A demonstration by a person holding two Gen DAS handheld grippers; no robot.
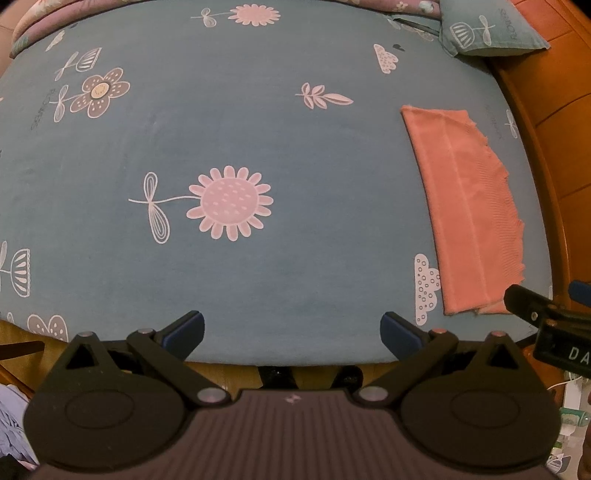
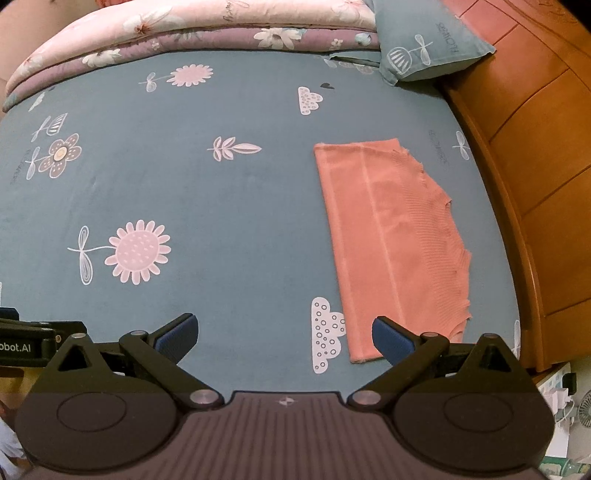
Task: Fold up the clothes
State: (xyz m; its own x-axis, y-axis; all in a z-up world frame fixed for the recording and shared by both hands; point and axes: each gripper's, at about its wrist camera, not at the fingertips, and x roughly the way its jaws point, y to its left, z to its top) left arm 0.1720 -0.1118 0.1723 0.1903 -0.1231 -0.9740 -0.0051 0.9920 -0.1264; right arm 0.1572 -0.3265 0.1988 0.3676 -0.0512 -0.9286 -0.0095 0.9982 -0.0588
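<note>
One folded pink garment (image 2: 391, 243) lies flat near the right edge of my bed (image 2: 229, 192), beside a wooden wall. My left gripper (image 1: 293, 332) and right gripper (image 2: 284, 334) hover spread wide, holding nothing. One pillow (image 2: 428, 48) and one quilt (image 2: 207, 26) sit at the far end.
</note>
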